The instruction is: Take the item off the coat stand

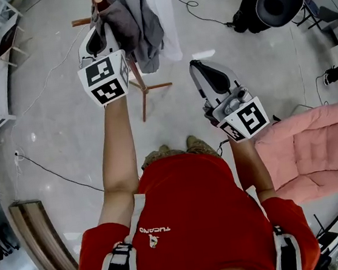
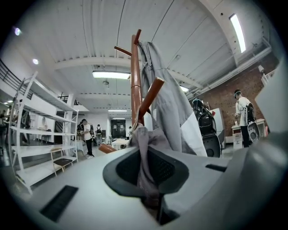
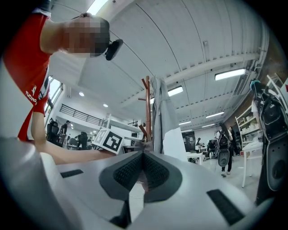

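**Grasp stage.** Left claw [image 1: 103,20] is pinched on a fold of the grey garment [image 1: 140,28], which hangs just ahead of and above its jaws on the stand [image 1: 143,88]. Right claw [image 1: 195,67], pressed together on nothing, sits low and well apart from the stand.

Done: the grip. Left, by judgement: lift the cloth over the peg [image 2: 151,95] slanting up just beyond the left claw, then draw back. The peg tips may snag the cloth. Open floor lies behind both claws, and a pink chair [image 1: 311,150] stands outside the right claw.

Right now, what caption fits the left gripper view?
Left gripper pinches a grey garment hanging on the wooden coat stand.
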Motion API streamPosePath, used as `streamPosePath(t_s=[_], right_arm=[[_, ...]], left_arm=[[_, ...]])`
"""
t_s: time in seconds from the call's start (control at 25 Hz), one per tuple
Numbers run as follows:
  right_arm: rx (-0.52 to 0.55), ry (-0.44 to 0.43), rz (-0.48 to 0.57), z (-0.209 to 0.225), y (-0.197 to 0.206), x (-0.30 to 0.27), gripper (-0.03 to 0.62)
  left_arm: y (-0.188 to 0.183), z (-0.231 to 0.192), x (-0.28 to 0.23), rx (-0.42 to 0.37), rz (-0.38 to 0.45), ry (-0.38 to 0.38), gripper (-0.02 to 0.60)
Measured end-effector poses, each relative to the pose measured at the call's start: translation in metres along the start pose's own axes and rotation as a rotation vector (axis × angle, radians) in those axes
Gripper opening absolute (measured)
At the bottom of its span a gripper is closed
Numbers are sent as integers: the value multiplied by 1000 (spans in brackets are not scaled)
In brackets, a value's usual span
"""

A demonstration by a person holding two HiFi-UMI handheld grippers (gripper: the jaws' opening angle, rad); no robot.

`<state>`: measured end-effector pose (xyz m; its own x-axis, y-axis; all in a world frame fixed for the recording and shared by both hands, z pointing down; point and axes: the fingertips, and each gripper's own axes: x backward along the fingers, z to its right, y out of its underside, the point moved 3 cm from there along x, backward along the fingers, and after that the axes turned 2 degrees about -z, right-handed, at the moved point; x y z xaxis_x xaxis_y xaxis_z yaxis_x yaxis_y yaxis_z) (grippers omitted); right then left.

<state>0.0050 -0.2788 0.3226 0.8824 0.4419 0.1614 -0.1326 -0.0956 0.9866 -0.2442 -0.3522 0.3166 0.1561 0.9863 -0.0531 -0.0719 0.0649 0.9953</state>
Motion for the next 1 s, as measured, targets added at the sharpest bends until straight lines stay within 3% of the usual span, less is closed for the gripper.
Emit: streamPosePath(t_s=[0.6,1.0], right_arm=[[-60,-201,33,39,-3,-11,25],[-71,-244,38,32,-7,-9,25]], left_arm=[[-46,2,40,51,64,-100,26],[-56,10,92,61,107,-77,26]])
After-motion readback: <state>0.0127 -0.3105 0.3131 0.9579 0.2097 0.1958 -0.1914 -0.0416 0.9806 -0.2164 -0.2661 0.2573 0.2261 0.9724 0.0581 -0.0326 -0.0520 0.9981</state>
